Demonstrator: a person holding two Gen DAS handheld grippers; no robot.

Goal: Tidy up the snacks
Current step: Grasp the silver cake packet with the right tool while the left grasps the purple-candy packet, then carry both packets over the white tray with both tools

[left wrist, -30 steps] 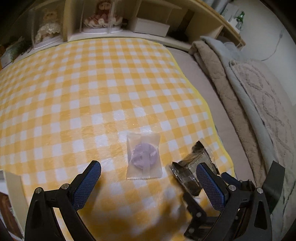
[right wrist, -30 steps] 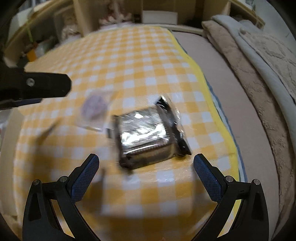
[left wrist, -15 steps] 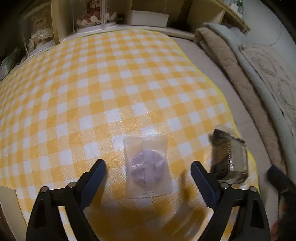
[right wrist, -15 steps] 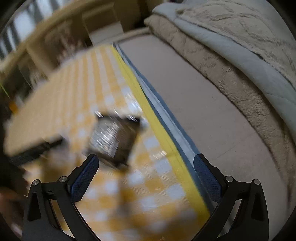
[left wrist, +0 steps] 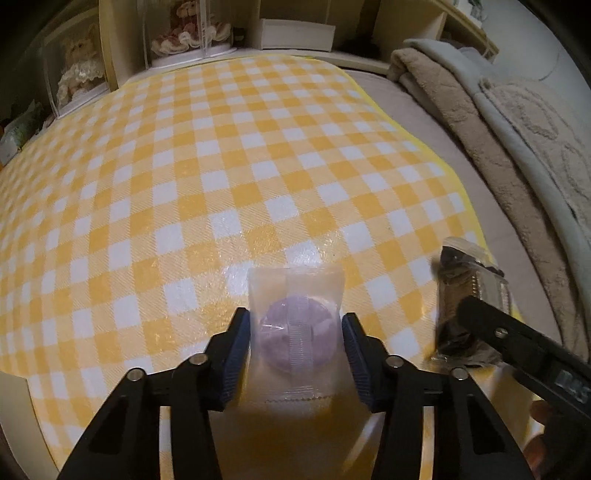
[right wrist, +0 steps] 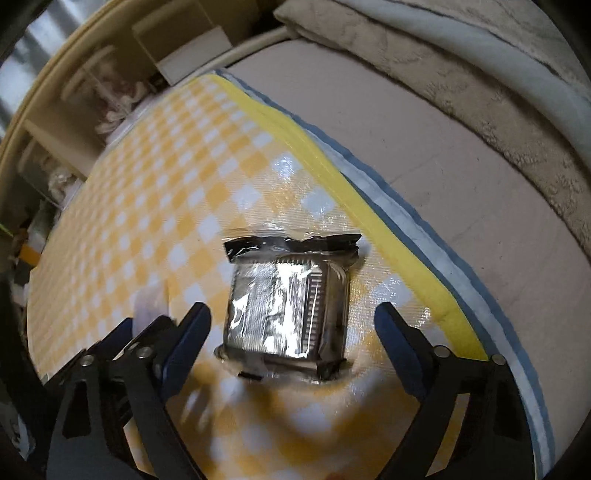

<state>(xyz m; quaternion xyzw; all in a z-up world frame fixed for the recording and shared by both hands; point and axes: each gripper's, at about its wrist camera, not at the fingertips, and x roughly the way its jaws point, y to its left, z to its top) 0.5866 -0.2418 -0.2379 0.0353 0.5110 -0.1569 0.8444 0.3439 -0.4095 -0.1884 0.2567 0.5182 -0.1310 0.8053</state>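
Through the left wrist camera I am looking down on the yellow checked cloth point(left wrist: 229, 177), and my left gripper point(left wrist: 296, 332) is reaching down onto it. Its jaws have just been closing, and the blue pads point(left wrist: 236, 354) are now standing against both side edges of the clear packet with the purple round snack point(left wrist: 297, 332), which is lying flat on the cloth near its closest edge. The pads are meeting the wrapper's sides, so I am reading this as a pinch on the packet. Off to the right, the dark foil-wrapped snack point(left wrist: 469, 295) is sitting near the cloth's right border, with one black finger of my other tool crossing in front of it. Folded blankets point(left wrist: 498, 140) are lying on the far right, and shelves with dolls in clear cases point(left wrist: 184, 29) are running along the back.

Through the right wrist camera I am seeing my right gripper point(right wrist: 291, 325) straddling the dark foil-wrapped snack point(right wrist: 288, 299). Its jaws have just been closing a little, yet they are standing wide, with a gap between each pad and the wrapper. The snack is resting on the cloth point(right wrist: 155, 192), just beside its yellow border. The left gripper's black frame point(right wrist: 125, 354) is showing at the lower left, close beside my left pad.
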